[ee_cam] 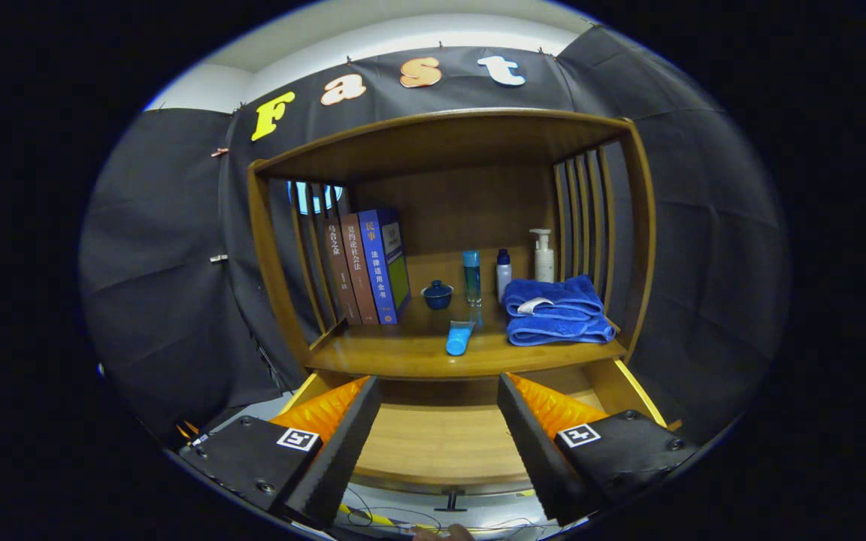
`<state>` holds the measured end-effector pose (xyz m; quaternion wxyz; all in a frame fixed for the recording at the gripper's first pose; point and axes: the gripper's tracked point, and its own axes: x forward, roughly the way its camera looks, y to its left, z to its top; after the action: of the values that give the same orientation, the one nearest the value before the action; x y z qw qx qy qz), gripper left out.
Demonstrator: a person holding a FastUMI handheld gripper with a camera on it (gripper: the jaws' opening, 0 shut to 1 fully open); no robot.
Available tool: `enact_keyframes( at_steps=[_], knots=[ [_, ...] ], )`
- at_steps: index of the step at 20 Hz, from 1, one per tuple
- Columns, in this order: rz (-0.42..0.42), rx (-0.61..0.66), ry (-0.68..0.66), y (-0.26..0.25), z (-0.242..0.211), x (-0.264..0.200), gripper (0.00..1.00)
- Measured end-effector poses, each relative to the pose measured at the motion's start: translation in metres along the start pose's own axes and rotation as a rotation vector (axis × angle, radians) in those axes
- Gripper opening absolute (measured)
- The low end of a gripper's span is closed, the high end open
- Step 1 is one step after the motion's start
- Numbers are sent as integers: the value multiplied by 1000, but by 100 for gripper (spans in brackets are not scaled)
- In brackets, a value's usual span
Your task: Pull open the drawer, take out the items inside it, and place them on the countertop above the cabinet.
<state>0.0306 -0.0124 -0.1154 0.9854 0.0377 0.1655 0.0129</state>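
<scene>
The wooden cabinet's drawer [440, 443] is pulled open below the countertop [418, 353], and its bare wooden floor shows between my fingers. My gripper [439, 391] is open, hovering above the drawer with nothing held. On the countertop just beyond the fingers lies a light blue tube [459, 338]. Behind it stand a small dark blue lidded cup [437, 294], a tall blue bottle [471, 277], a small white bottle with a blue cap [504, 272] and a white pump bottle [543, 255]. A folded blue towel [557, 309] rests to the right.
Three books [369, 267] lean against the slatted left side of the shelf. A wooden top board [440, 139] roofs the shelf, with slatted sides left and right. Cables and a small stand [452, 500] lie on the floor below the drawer front.
</scene>
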Motion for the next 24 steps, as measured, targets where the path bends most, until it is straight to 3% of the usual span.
enact_keyframes(
  at_steps=[5, 8, 15, 24],
  knots=[
    [13, -16, -21, 8, -65, -28, 99],
    [-44, -9, 17, -1, -108, -33, 100],
    [-96, 38, 75, -14, -165, -9, 99],
    [-136, 14, 87, -16, -163, 7, 98]
  ],
)
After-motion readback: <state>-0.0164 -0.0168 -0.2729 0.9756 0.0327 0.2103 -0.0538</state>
